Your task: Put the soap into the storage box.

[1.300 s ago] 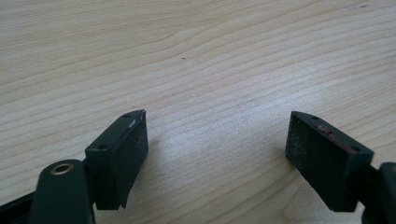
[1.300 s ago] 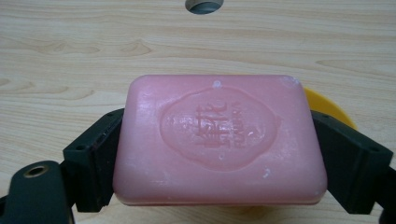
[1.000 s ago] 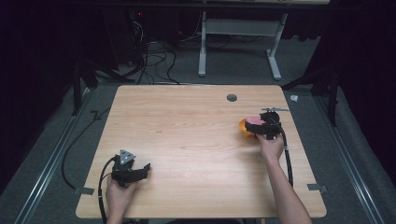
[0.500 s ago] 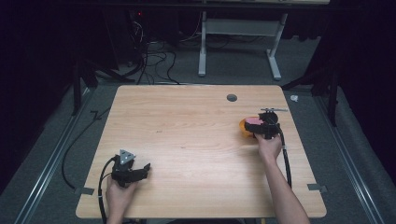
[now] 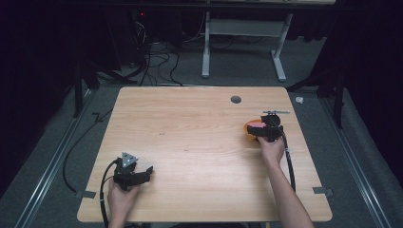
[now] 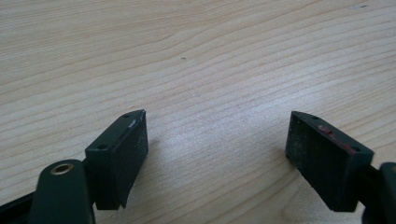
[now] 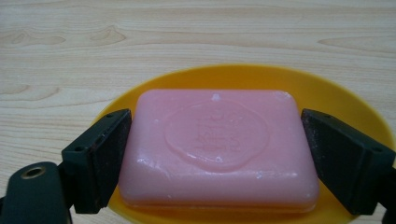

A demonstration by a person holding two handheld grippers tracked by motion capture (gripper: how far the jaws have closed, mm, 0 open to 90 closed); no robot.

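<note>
A pink bar of soap (image 7: 217,149) lies in a yellow oval dish (image 7: 243,74) near the table's right edge. My right gripper (image 7: 217,123) has its two black pads against the short ends of the bar, shut on it. In the high view the same gripper (image 5: 266,129) sits over the dish (image 5: 247,129), with a sliver of the soap (image 5: 256,125) showing. My left gripper (image 5: 145,172) rests low at the table's front left. Its jaws stand wide apart in the left gripper view (image 6: 215,140), with bare wood between them.
The light wooden table (image 5: 190,123) has a small round cable hole (image 5: 235,99) at the back. Dark floor, cables and a white desk frame (image 5: 244,33) lie beyond the far edge. The dish sits close to the right edge.
The right gripper has shifted slightly toward the person at the dish. The left hand and its gripper have stayed in place.
</note>
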